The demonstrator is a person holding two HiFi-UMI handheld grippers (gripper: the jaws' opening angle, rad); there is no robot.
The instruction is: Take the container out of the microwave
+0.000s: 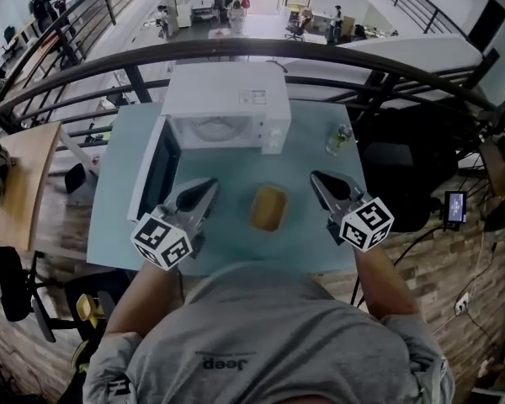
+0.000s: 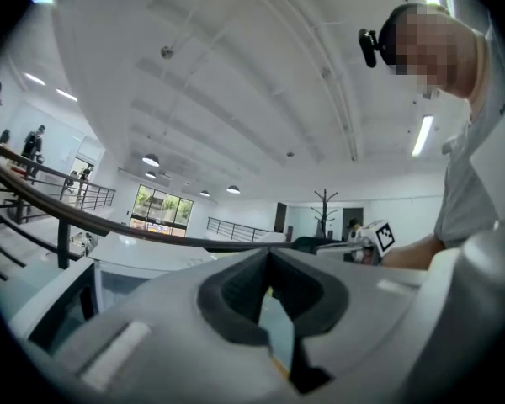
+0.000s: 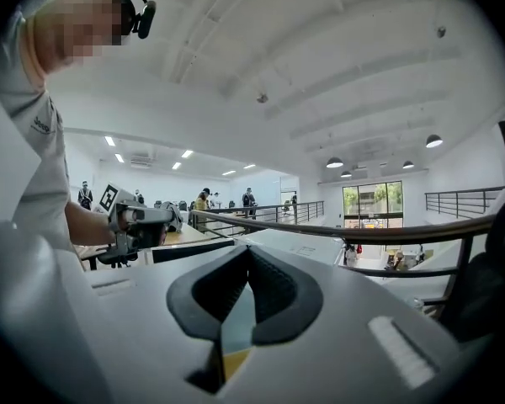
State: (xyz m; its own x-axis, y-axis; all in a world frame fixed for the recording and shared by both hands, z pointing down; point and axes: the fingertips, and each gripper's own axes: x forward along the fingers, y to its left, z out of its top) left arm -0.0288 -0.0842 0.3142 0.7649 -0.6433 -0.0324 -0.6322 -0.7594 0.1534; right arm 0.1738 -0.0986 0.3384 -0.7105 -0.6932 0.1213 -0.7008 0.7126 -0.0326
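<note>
Left gripper (image 1: 209, 187) and right gripper (image 1: 318, 178): jaws of both closed tip to tip, nothing held, over the table's (image 1: 320, 247) front half. Yellow container (image 1: 268, 208) sits mid-table between them, outside the white microwave (image 1: 227, 106); its door (image 1: 154, 168) hangs open at the left edge.

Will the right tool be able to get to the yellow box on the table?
Probably yes. The yellow box sits in the open on the table, just beside the right tool, with nothing between them. The tool is shut and empty, so it must open first.
</note>
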